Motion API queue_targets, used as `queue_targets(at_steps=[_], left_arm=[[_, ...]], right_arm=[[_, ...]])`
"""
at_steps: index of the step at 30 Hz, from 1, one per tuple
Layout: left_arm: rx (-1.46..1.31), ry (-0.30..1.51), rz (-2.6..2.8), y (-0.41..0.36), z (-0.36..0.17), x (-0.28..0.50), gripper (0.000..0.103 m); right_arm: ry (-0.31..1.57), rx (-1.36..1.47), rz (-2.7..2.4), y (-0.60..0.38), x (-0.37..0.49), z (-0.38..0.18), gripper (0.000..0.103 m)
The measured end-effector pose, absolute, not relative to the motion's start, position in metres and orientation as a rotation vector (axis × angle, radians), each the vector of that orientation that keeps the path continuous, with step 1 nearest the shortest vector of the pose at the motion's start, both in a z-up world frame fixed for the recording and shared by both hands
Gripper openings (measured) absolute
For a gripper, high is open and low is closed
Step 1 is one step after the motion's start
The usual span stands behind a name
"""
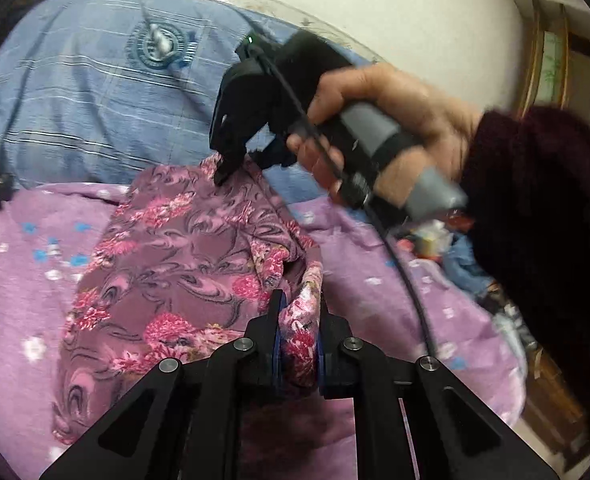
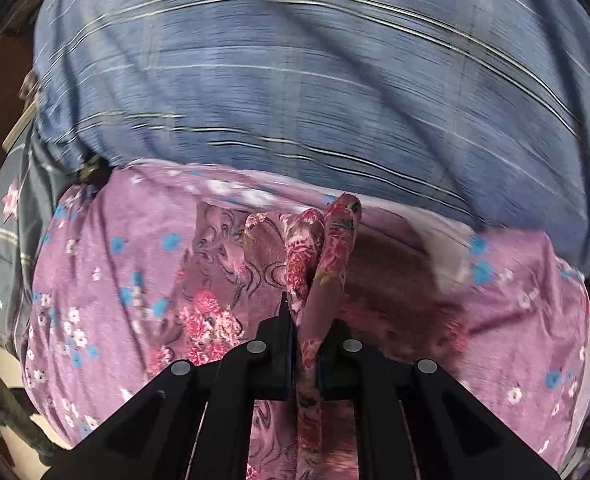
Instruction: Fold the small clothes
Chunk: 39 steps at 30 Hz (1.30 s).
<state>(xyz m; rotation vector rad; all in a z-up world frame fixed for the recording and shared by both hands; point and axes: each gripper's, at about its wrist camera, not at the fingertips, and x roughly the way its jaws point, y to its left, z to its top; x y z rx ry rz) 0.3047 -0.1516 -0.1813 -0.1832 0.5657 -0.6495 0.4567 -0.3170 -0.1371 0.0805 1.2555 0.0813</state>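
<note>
Barely started imo: left tool (image 1: 299, 334) and right tool (image 2: 309, 338) both pinch the mauve floral garment (image 1: 175, 264), still rumpled, unfolded on the bed.

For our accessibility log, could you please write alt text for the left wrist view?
The left gripper is shut on a pink floral garment lying on a purple flowered bedsheet; the hand-held right gripper pinches its far edge.

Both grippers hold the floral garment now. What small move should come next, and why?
Probably carry the right gripper toward the left gripper, so the far edge folds onto the near edge. Both are shut on the floral garment, which lies on the purple bedsheet, and the cloth between them is bunched, not yet doubled over. This is a judgement; the right wrist view is blurred.
</note>
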Motion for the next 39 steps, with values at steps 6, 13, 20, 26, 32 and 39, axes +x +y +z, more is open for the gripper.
queue_targets(at_steps=[6,13,20,26,32,39], left_arm=[[-0.166,0.593,-0.722,-0.186,-0.182,0.308,0.010],[-0.061,0.665,-0.752,-0.215,-0.200,0.316,0.010],[0.058,0.718,-0.767,-0.219,-0.204,0.310,0.013],[0.162,0.685,-0.800,-0.221,-0.194,0.297,0.044],[0.221,0.537,-0.841,-0.190,-0.163,0.266,0.060],[0.129,0.485,-0.659,-0.109,-0.145,0.305,0.070]], right_arm=[[1.249,0.124,0.051,-0.361,0.447,-0.143,0.007],[1.286,0.232,0.028,-0.400,0.434,-0.182,0.007],[1.287,0.337,0.001,-0.424,0.421,-0.209,0.020],[1.204,0.368,-0.121,-0.454,0.408,-0.192,0.031],[1.111,0.384,-0.149,-0.468,0.388,-0.147,0.030],[1.107,0.294,-0.008,-0.414,0.350,-0.118,0.029]])
